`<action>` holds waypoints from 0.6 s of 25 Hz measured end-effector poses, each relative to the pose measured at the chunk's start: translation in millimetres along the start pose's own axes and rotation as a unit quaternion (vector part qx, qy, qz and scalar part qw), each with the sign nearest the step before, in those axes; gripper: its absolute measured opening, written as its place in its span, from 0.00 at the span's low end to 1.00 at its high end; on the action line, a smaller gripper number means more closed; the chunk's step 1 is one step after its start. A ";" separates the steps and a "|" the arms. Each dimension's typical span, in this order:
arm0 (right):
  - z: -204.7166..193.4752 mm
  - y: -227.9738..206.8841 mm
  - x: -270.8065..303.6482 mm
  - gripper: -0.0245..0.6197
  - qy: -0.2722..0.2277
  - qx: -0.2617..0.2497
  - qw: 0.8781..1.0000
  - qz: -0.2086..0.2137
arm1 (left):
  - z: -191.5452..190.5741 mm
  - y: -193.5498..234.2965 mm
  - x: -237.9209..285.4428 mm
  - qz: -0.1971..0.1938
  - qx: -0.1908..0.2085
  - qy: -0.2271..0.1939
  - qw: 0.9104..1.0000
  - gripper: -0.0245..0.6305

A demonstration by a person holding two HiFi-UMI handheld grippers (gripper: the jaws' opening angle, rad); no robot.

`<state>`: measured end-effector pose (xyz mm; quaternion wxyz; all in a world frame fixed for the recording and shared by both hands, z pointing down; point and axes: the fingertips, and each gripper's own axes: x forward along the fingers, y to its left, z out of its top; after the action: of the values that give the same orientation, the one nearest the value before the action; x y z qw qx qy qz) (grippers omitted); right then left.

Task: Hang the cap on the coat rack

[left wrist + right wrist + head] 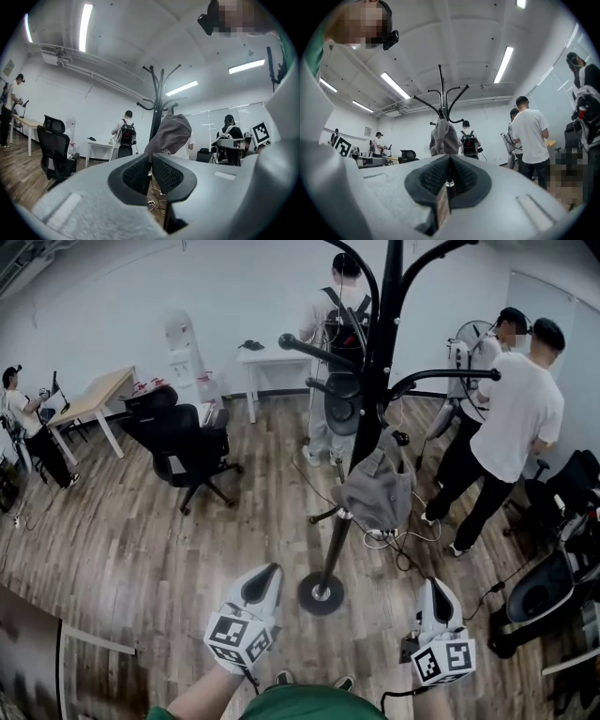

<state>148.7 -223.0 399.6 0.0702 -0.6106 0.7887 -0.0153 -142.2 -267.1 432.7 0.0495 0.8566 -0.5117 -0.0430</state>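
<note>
rack: coat rack [380, 381] centre frame | cap: cap [378, 491] hangs on its lower hook, mid-frame | left gripper [262, 582] lower left, right gripper [438, 596] lower right: jaws together, empty | step: we judge hanging done; we avoid brushing the rack

No legible text, cap [171, 133] print unreadable
</note>
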 end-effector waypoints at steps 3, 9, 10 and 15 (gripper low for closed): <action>6.5 14.6 0.8 0.05 -0.009 -0.025 1.000 0.002 | -4.1 8.7 -2.7 0.000 -0.005 0.005 1.000 0.08; 17.8 35.1 -4.9 0.05 -0.031 -0.061 0.998 -0.013 | -10.4 26.9 -4.6 -0.010 -0.012 0.011 1.000 0.08; 18.6 36.6 -5.3 0.04 -0.032 -0.061 0.997 -0.016 | -9.7 29.4 -4.1 -0.011 -0.013 0.010 1.000 0.08; 16.3 44.9 -5.1 0.05 -0.032 -0.060 0.997 -0.026 | -7.4 43.7 -6.3 -0.013 -0.019 0.004 1.000 0.08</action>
<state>108.9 -205.7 379.0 0.0580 -0.6340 0.7695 0.0502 -182.4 -281.9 445.8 0.0672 0.8622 -0.4996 -0.0494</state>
